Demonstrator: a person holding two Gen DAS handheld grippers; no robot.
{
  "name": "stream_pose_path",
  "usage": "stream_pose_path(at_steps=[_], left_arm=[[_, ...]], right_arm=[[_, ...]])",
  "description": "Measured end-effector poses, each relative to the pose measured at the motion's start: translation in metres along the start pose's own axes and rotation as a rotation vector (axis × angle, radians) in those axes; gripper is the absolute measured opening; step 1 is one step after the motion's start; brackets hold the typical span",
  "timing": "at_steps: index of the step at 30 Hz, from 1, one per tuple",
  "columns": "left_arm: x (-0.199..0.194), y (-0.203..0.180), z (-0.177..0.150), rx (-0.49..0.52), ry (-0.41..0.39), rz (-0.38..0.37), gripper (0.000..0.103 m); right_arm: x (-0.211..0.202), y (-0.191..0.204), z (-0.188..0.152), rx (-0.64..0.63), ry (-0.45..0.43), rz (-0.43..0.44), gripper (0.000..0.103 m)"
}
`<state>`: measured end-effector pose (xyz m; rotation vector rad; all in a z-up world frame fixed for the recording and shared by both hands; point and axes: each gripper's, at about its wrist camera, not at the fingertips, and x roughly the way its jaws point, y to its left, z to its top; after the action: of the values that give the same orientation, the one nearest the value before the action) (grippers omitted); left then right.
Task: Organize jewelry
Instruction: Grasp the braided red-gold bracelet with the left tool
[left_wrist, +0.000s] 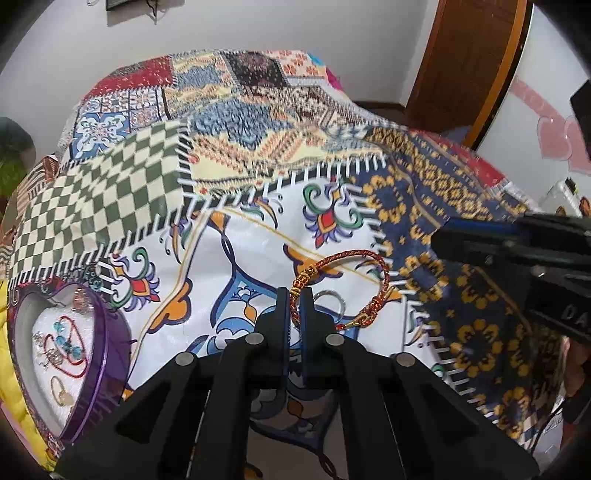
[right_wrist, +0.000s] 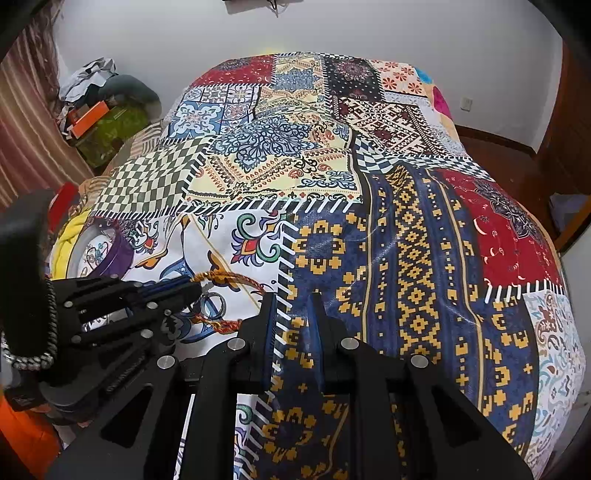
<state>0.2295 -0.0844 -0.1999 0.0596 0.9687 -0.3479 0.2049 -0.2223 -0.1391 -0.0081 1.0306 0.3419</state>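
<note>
The left claw (left_wrist: 294, 308) is clamped on the bracelet (left_wrist: 343, 284), which lies on the bed (left_wrist: 258, 236). Only the left view shows the box's (left_wrist: 107, 354) inside, at 9 o'clock. The right claw (right_wrist: 293, 314) stands slightly apart, empty.
</note>
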Motion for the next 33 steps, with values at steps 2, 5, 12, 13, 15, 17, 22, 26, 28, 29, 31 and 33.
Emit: stream_pose_path(at_steps=[2,5,12,13,15,17,22,26,28,29,31,33], left_arm=[[-0.01,0.002,0.002,-0.016,-0.026,-0.006,0.003],[-0.033,0.006,0.005,-0.031,-0.08,-0.004,0.003],[-0.068,0.031,0.001,-0.081,-0.153,0.065,0.003],[-0.071,0.036,-0.002,-0.091,-0.154,0.069,0.003],[-0.075,0.049,-0.007,-0.118,-0.154,0.077,0.003],[-0.078,0.056,-0.014,-0.135,-0.152,0.08,0.003],[-0.08,0.068,-0.026,-0.161,-0.152,0.08,0.003],[-0.08,0.072,-0.032,-0.172,-0.154,0.065,0.003],[-0.079,0.073,-0.033,-0.174,-0.156,0.058,0.003],[-0.079,0.073,-0.034,-0.176,-0.156,0.054,0.003],[-0.077,0.074,-0.033,-0.179,-0.155,0.047,0.003],[-0.075,0.074,-0.033,-0.183,-0.152,0.042,0.003]], right_arm=[[-0.002,0.001,0.0,-0.002,-0.002,0.0,0.015],[-0.004,0.005,0.0,-0.01,-0.007,0.004,0.015],[0.007,0.031,0.002,-0.058,0.021,0.026,0.015],[0.01,0.035,0.002,-0.068,0.029,0.029,0.015],[0.017,0.045,0.002,-0.094,0.047,0.032,0.015],[0.025,0.056,0.001,-0.124,0.066,0.031,0.015],[0.044,0.07,0.002,-0.158,0.108,0.034,0.015],[0.057,0.072,0.001,-0.161,0.138,0.007,0.016],[0.06,0.07,-0.001,-0.158,0.142,0.014,0.021],[0.061,0.07,-0.001,-0.155,0.142,0.024,0.025],[0.061,0.071,-0.003,-0.157,0.139,0.035,0.028],[0.061,0.073,-0.003,-0.17,0.133,0.031,0.03]])
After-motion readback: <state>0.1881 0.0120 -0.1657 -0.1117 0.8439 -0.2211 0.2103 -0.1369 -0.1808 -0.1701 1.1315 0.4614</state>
